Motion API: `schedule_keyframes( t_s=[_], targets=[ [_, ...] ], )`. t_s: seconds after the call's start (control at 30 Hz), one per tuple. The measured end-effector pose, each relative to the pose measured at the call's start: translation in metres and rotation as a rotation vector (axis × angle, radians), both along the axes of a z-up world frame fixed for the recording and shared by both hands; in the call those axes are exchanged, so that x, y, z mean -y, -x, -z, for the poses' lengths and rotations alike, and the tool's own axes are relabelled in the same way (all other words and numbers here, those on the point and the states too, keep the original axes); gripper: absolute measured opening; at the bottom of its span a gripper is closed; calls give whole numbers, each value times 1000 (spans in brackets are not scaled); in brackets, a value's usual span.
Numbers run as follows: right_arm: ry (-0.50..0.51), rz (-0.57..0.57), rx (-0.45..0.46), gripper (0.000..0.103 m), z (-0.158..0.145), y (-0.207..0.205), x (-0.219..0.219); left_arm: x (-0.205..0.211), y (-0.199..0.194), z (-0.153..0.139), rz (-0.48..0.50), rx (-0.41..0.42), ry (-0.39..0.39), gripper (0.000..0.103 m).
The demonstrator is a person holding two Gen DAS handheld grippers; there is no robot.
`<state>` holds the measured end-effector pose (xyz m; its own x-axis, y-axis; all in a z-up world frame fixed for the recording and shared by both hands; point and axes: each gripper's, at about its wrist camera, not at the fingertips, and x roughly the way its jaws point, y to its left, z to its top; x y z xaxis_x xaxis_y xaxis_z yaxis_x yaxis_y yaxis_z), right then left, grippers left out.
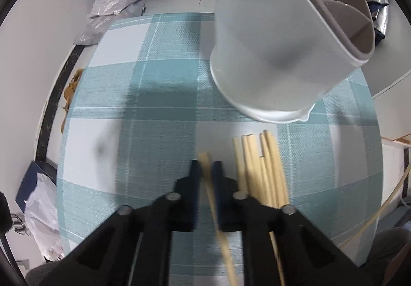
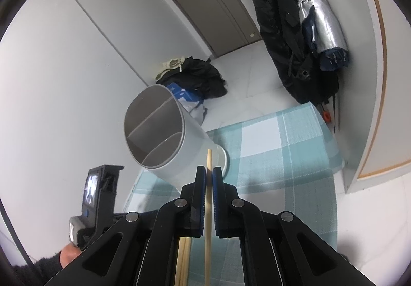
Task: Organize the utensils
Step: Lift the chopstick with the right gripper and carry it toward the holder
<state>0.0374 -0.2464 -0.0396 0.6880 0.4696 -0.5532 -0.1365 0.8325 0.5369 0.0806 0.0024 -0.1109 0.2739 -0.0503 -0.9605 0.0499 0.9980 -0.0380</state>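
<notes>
From the left wrist view, the left gripper has its two dark-blue fingers drawn close on a single chopstick, which runs between them and back under the gripper body; the stick is blurred, so whether both pads actually press it cannot be told. Just to the right of the fingers lies a bundle of loose chopsticks on the teal-and-white checked cloth, their ends fanned slightly and pointing toward the holder. Beyond them stands the grey utensil holder, its base on the cloth and its open top showing inner dividers.

From the right wrist view, the right gripper has its jaws nearly together on a second chopstick, held upright between the pads with its tip standing above the fingertips. Under the gripper body, a few more sticks (probably the same bundle) show pale against the cloth. Past the fingertips is the holder, whose three compartments look bare. On the floor farther off sit a heap of dark clothing and a hanging black coat.
</notes>
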Motion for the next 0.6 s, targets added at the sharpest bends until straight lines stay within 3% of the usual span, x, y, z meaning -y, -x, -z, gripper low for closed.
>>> schedule_keyframes(
  t_s=[0.23, 0.6],
  targets=[
    [20, -6, 39, 4, -7, 7, -4, -18, 10, -18, -60, 96, 106, 2],
    [117, -26, 188, 4, -29, 38, -31, -30, 58, -92, -57, 459, 247, 2]
  ],
)
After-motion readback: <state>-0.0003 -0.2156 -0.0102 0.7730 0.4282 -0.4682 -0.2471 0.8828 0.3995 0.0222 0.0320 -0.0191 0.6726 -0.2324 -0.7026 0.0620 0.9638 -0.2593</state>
